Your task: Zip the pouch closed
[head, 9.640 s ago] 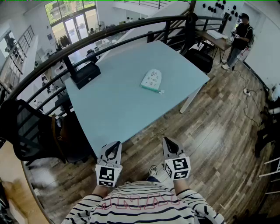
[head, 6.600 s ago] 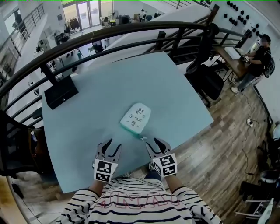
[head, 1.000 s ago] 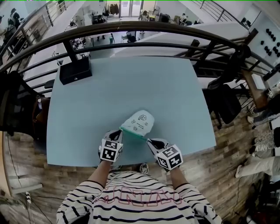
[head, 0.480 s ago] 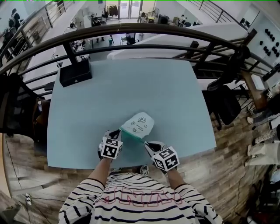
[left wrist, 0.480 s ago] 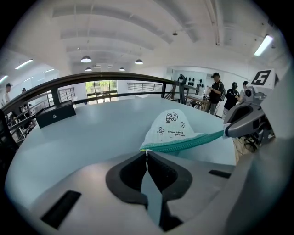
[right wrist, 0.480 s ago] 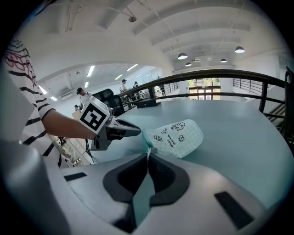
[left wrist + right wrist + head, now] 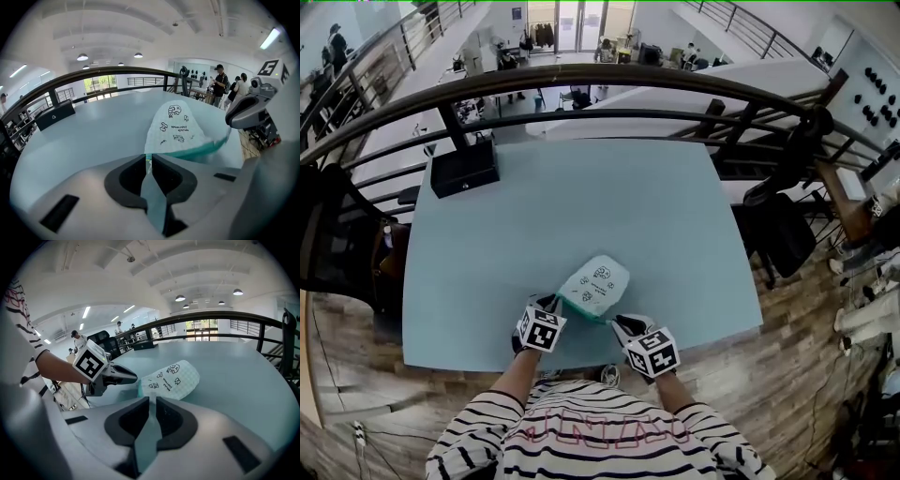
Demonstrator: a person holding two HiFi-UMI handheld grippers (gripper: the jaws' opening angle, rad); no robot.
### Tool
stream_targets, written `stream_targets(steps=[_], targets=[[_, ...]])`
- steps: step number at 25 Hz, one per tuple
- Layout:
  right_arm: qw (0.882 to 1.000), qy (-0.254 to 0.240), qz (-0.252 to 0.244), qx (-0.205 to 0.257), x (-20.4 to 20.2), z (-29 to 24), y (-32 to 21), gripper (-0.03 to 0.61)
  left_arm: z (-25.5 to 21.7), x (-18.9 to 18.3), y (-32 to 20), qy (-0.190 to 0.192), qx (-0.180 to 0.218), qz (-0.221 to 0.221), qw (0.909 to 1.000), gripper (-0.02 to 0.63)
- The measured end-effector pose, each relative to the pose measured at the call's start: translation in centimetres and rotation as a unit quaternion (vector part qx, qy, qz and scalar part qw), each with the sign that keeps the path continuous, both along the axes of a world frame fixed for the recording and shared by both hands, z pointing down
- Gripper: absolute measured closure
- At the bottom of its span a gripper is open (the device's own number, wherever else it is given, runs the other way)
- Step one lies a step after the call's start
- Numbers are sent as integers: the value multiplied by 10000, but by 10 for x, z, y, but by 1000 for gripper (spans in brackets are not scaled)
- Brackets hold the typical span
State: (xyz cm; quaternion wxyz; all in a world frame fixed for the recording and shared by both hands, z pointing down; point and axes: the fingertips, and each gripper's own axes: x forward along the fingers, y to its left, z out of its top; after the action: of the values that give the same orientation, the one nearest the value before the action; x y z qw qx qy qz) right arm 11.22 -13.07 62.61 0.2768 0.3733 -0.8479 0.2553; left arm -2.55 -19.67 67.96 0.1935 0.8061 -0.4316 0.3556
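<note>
Head view | pouch [image 7: 596,284] held between left gripper [image 7: 550,301] and right gripper [image 7: 618,322]

The pouch [image 7: 595,286] is soft white cloth with a fine checked texture. It is printed with small dark cartoons and edged in a smoother teal band. The surface [image 7: 581,197] under it is smooth, matt and pale blue. The left gripper [image 7: 149,157] and right gripper [image 7: 152,399] are matt grey plastic, with dull black lining inside the jaws. The railing [image 7: 581,80] is dark metal with a slight sheen, and the floor [image 7: 787,375] is wood planking.
</note>
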Motion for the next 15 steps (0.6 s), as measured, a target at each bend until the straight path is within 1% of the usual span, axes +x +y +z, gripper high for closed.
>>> stream_targets(steps=[2, 3, 4, 5, 8, 11, 15], targets=[[9999, -16, 106, 18, 5, -2, -1, 535, -1, -2, 2, 19, -24, -31, 10000, 584], [9999, -26, 158, 33, 7, -3, -2, 518, -2, -3, 3, 30, -22, -55, 10000, 584], [9998, -40, 208, 55, 9, -5, -3, 477, -3, -4, 3, 41, -10, -82, 10000, 584], [9996, -54, 256, 84, 10, -6, -4, 459, -5, -6, 4, 55, 11, -109, 9999, 584], [9990, -103, 402, 191, 14, -14, -9, 459, -16, -8, 4, 129, 142, -145, 9997, 583], [9981, -189, 505, 293, 17, -24, -13, 459, -39, -6, 2, 232, 443, -112, 9987, 583], [9963, -337, 607, 498, 15, -40, -18, 459, -69, -6, 4, 422, 699, -78, 9966, 581]])
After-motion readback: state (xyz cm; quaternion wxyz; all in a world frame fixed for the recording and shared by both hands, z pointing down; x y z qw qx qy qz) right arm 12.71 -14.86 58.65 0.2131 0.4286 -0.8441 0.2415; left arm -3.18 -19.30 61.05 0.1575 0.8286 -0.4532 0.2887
